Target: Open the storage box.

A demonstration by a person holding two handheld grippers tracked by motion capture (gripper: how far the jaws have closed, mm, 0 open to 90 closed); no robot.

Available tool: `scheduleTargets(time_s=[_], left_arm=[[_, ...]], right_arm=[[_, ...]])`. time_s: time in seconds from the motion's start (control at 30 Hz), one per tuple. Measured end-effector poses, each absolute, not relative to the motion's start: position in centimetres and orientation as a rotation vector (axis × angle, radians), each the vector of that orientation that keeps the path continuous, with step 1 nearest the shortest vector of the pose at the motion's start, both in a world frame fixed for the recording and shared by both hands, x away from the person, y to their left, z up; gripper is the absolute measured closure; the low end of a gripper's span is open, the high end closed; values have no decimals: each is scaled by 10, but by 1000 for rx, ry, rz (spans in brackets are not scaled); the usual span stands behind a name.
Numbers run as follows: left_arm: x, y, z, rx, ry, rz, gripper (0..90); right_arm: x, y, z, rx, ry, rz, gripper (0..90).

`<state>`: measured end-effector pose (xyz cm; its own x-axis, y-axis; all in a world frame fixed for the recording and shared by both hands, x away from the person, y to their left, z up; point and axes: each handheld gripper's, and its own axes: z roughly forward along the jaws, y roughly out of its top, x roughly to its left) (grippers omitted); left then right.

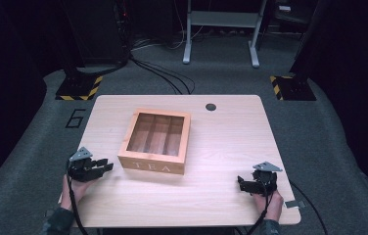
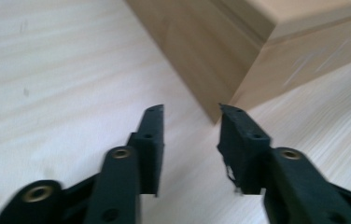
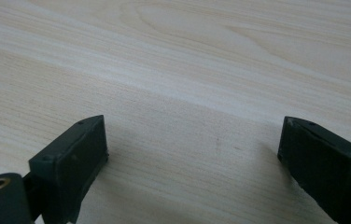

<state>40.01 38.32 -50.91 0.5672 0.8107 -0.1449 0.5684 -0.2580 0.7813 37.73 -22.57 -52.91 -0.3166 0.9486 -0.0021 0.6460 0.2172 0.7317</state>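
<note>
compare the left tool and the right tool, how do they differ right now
The left tool sits at the table's left edge, close to the wooden tea box; the right tool rests near the front right, far from it. In the left gripper view the left tool's jaws stand partly open, aimed at the tea box's corner; in the right gripper view the right tool's jaws gape wider over bare table. Both are black, hand-held, and hold nothing.

"TEA" on the wooden box's [image 1: 155, 142] front wall; a "6" on the floor [image 1: 76, 118] at left.
</note>
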Motion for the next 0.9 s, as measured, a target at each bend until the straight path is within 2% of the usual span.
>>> scheduleTargets(time_s=[0.2,0.4,0.7,0.9], left_arm=[[394,388,-517,1967,1156,373,337],[392,390,-524,1973,1168,356,252],[389,391,-530,1923,1177,378,221],[388,391,-529,1950,1181,402,203]], right_arm=[[377,-226,-529,1472,2042,887,75],[378,-226,-529,1466,2045,888,75],[378,-226,-529,1462,2046,889,75],[378,-226,-529,1462,2045,890,75]])
